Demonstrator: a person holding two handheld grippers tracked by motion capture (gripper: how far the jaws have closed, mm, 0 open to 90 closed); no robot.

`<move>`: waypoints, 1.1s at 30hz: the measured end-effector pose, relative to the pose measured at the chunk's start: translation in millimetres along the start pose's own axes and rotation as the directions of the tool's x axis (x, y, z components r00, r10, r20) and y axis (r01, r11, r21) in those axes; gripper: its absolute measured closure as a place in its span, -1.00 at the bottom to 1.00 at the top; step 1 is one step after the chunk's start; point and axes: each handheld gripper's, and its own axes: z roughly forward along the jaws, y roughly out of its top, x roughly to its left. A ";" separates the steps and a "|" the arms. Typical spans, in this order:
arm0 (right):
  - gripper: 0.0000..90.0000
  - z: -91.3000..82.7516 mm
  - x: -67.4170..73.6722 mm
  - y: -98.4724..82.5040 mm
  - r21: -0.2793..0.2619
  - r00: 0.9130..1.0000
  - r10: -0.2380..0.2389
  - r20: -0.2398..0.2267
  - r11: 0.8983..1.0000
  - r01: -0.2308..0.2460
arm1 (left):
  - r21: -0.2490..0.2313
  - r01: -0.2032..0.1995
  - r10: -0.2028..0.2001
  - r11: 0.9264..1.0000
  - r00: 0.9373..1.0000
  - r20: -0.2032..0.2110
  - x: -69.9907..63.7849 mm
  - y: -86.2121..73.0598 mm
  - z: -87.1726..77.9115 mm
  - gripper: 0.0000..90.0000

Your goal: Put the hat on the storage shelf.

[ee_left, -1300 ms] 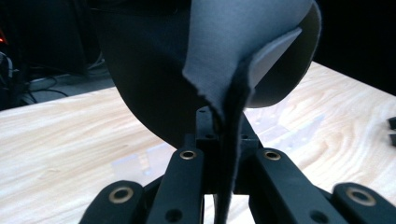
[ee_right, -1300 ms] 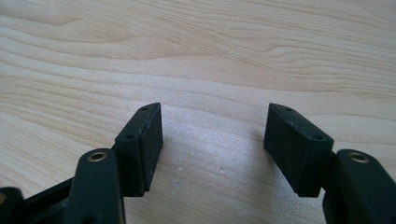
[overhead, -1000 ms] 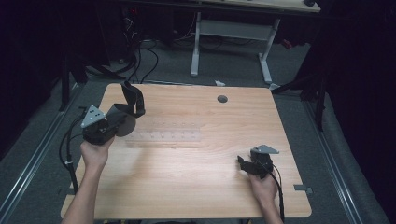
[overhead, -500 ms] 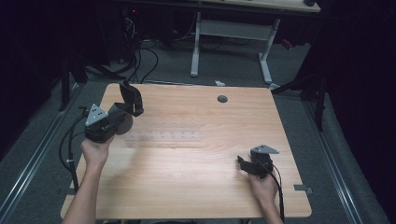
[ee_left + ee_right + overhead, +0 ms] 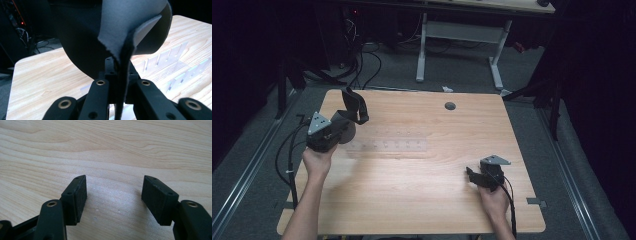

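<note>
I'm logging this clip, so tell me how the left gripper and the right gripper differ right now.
The left gripper is shut on a dark fabric piece, while the right gripper is open with nothing between its jaws. The left gripper is held near the table's far left corner; the right gripper sits near the table's near right edge. Both have black jaws and are hand-held.

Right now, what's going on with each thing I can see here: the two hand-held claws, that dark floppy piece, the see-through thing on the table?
Left gripper: shut on the dark sheet, lifted above the table.
Dark sheet: pinched at one edge, curling upward.
Right gripper: open, holding nothing, low over the wooden table.
Clear slotted rack: lying flat on the table, untouched.
</note>
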 end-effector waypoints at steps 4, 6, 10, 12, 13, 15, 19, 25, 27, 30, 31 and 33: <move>-0.17 0.0 0.0 0.0 0.000 1.000 0.000 0.000 1.000 0.000 | 0.004 0.009 -0.009 1.000 1.000 -0.010 1.3 -3.5 0.2 0.90; -0.17 0.0 0.0 0.0 0.000 1.000 0.000 0.000 1.000 0.000 | 0.002 0.012 -0.012 1.000 1.000 -0.014 2.0 -4.9 0.4 0.90; -0.17 0.0 0.0 0.0 0.000 1.000 0.000 0.000 1.000 0.000 | -0.003 0.020 -0.020 1.000 1.000 -0.014 2.3 -8.7 1.4 0.90; -0.17 0.0 0.0 0.0 0.000 1.000 0.000 0.000 1.000 0.000 | -0.002 0.017 -0.017 1.000 1.000 -0.015 2.0 -11.4 2.0 0.90; -0.17 0.0 0.0 0.0 0.000 1.000 0.000 0.000 1.000 0.000 | -0.001 0.015 -0.015 1.000 1.000 -0.016 2.2 -12.2 2.0 0.90; -0.17 0.0 0.1 0.0 0.000 1.000 0.000 0.000 1.000 0.000 | -0.005 0.021 -0.021 1.000 1.000 -0.016 2.6 -14.7 1.7 0.90; -0.17 -0.1 0.2 -0.1 0.000 1.000 0.000 -0.001 1.000 0.000 | 0.002 0.021 -0.021 1.000 1.000 -0.023 4.6 -20.1 0.9 0.90; -0.17 -0.1 0.5 -0.1 -0.001 1.000 -0.002 0.000 1.000 0.002 | 0.006 0.020 -0.020 1.000 0.999 -0.026 5.8 -25.1 0.4 0.89; -0.17 -0.1 0.6 -0.2 -0.001 1.000 -0.001 0.000 1.000 0.001 | 0.008 0.022 -0.022 1.000 0.999 -0.028 6.7 -26.3 -0.2 0.89; -0.17 -0.1 0.5 -0.2 -0.001 1.000 -0.001 0.000 1.000 0.001 | 0.003 0.034 -0.034 0.999 0.999 -0.030 7.8 -27.9 -1.7 0.88; -0.17 -0.1 0.5 -0.2 -0.001 1.000 -0.002 0.000 1.000 0.002 | 0.006 0.038 -0.037 0.999 0.999 -0.031 7.9 -28.1 -2.3 0.88; -0.17 -0.1 0.5 -0.2 -0.001 1.000 -0.001 0.000 1.000 0.001 | 0.011 0.039 -0.038 0.999 0.999 -0.034 7.8 -28.4 -2.9 0.87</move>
